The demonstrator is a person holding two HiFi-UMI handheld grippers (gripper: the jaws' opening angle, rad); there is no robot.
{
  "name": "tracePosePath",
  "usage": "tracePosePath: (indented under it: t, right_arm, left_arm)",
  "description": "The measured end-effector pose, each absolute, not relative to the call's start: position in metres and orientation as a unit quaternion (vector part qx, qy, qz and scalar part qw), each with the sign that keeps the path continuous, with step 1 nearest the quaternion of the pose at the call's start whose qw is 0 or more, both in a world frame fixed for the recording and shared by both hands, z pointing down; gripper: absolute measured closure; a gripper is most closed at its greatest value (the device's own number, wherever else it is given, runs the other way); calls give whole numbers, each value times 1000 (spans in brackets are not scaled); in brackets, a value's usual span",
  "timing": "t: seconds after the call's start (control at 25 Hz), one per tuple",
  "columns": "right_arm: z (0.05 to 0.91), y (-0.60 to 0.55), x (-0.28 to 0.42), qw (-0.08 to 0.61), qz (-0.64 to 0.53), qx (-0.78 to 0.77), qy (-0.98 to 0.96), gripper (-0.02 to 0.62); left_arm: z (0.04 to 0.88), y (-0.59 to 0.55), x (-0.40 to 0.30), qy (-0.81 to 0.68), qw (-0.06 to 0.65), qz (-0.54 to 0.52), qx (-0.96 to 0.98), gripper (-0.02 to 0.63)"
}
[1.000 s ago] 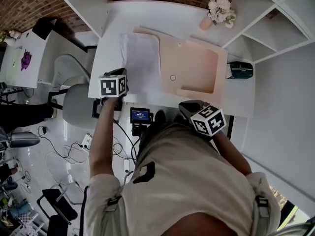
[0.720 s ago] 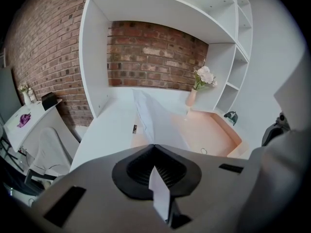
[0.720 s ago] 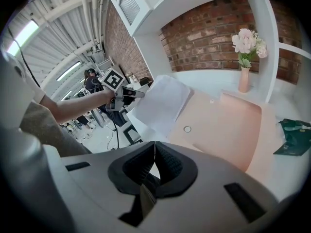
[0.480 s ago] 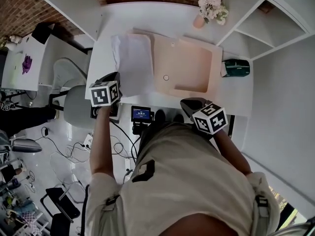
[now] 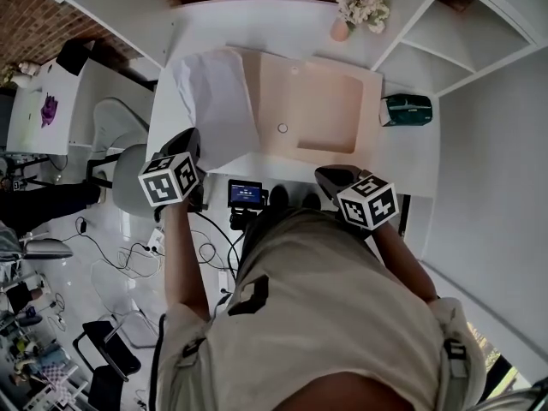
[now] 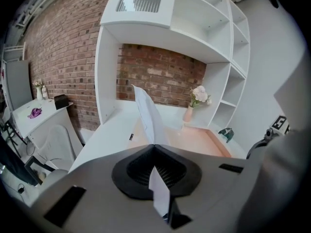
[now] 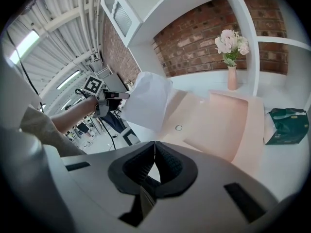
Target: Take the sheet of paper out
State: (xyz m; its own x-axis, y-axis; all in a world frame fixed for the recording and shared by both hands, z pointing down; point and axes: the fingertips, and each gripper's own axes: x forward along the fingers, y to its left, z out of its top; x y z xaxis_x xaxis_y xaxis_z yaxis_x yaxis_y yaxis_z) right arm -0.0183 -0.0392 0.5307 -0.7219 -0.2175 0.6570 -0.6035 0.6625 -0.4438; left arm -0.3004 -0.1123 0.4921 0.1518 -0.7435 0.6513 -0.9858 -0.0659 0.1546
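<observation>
My left claw (image 6: 154, 146) is closed on the near edge of the sheet of paper (image 5: 214, 101); the sheet is raised off the white surface (image 5: 282, 28), slanting above the left side of the open peach folder (image 5: 321, 110); my right claw (image 7: 154, 143) is closed with nothing gripped, at the surface's front edge, well apart from the sheet; a green box (image 5: 407, 110) sits right of the folder.

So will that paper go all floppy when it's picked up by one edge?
Probably floppy: the sheet of paper curves and sags where the left gripper pinches just one edge. It looks light, since that small pinch holds its near end up. It could likely crease or tear if yanked.
</observation>
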Motion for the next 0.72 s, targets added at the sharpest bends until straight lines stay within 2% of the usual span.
tracePosePath:
  t: [0.4, 0.72]
  right_arm:
    - [525, -27, -10, 277, 328, 214, -877, 570]
    - [526, -12, -3, 261, 340, 188, -883, 570]
  left_arm:
    - [443, -99, -279, -633, 263, 173, 707, 589]
    - [427, -75, -257, -636, 256, 184, 705, 589]
